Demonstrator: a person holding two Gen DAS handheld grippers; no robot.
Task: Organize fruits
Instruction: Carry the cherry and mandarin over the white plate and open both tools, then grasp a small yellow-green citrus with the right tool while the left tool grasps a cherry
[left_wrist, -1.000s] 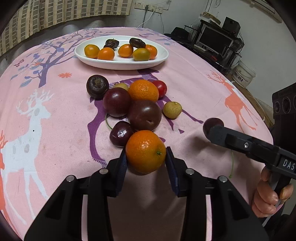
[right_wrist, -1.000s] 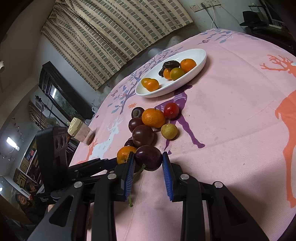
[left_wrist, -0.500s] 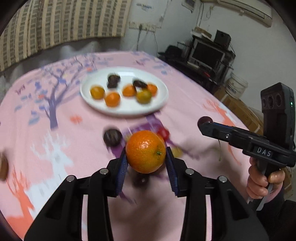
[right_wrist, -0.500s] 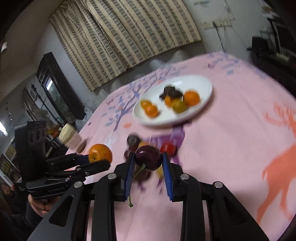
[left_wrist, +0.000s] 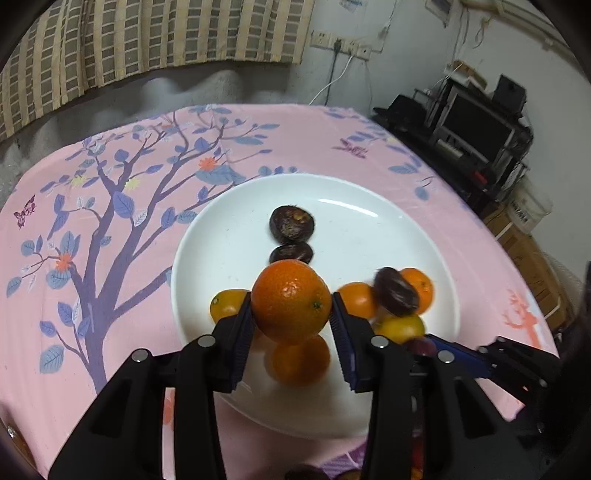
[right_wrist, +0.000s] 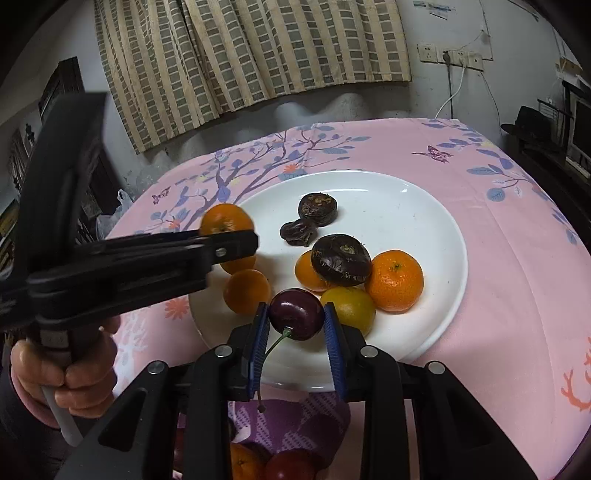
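My left gripper (left_wrist: 291, 314) hangs over the near part of the white plate (left_wrist: 236, 218). A large orange (left_wrist: 291, 299) sits between its blue pads, which still touch it while the jaws are opening. My right gripper (right_wrist: 295, 321) is over the plate's (right_wrist: 424, 206) near rim. Its jaws are opening too, around a dark red cherry (right_wrist: 295, 314) with a green stem, which the pads still meet. On the plate lie several small oranges (right_wrist: 395, 280) and three dark wrinkled fruits (right_wrist: 340, 260). In the right wrist view the left gripper's orange (right_wrist: 225, 219) shows at the left.
Pink tablecloth (left_wrist: 110, 295) with a tree print covers the table. Loose fruits (right_wrist: 291, 465) lie on the cloth just below the plate. A person's hand (right_wrist: 62, 373) grips the left handle. A screen on a shelf (left_wrist: 480, 129) stands at the right; a curtain hangs behind.
Both grippers have carried their fruit forward from the loose pile to above the plate, which now fills both views. The orange and the cherry remain between the pads.
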